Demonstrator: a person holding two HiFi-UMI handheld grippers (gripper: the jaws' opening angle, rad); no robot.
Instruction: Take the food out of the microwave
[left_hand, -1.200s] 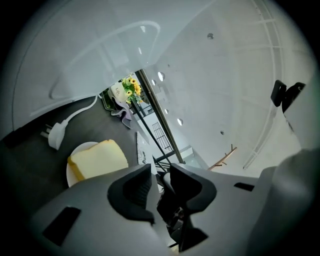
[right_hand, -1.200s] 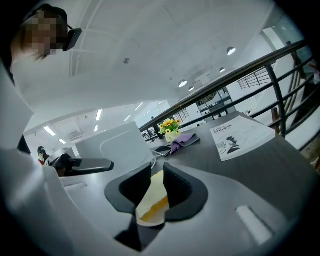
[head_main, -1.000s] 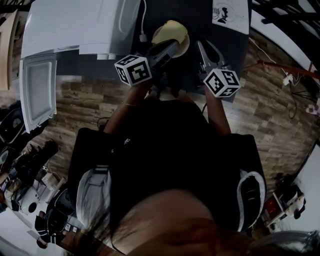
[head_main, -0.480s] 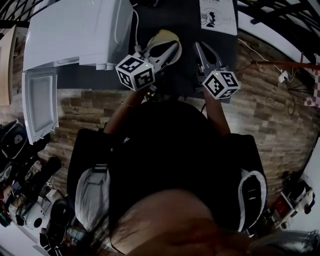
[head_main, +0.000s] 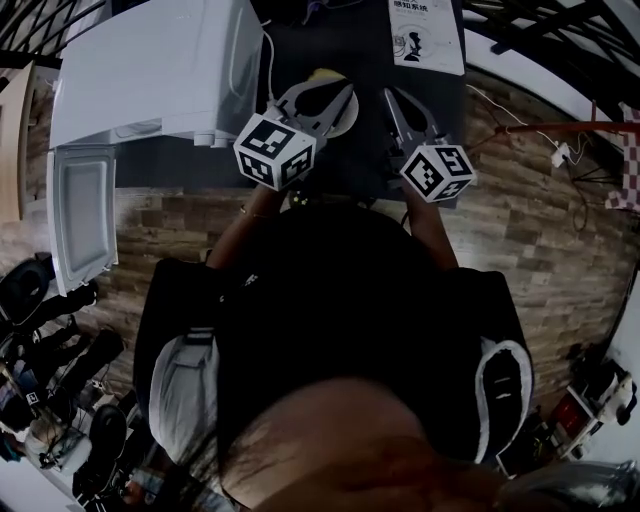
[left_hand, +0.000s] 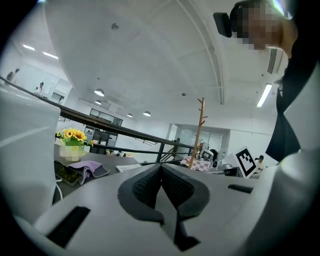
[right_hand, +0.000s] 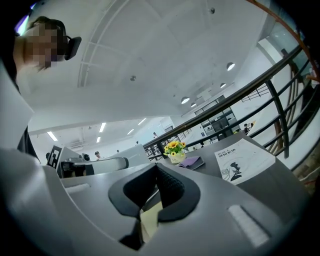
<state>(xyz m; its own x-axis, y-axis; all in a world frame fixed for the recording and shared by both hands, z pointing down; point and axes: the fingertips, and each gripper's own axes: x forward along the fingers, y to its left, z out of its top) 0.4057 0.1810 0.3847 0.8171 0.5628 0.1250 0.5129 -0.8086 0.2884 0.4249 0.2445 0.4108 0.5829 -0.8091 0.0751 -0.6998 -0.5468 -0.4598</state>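
- We see the white box-shaped microwave (head_main: 150, 70) on the dark bench (head_main: 350, 40), its door (head_main: 80, 215) swung wide open toward us.
- The pale yellow food (head_main: 322, 77) sits on a round white plate (head_main: 347, 118) on the bench, just beside the microwave and outside it.
- Our left gripper (head_main: 347, 93) hangs over that plate in the head view. Its own view shows the ribbed dark pads (left_hand: 175, 187) pressed together with nothing between them.
- Our right gripper (head_main: 388, 93) is beside the left one, apart from the plate. Its pads (right_hand: 170, 187) also meet at the tips and pinch nothing. A pale yellow patch shows in the slot below them; we cannot tell what it is.
- A printed white paper sheet (head_main: 425, 35) lies at the far side of the bench.
- In the right gripper view, a small pot of yellow flowers (right_hand: 174, 149) stands near a folded purple cloth (right_hand: 190, 161).
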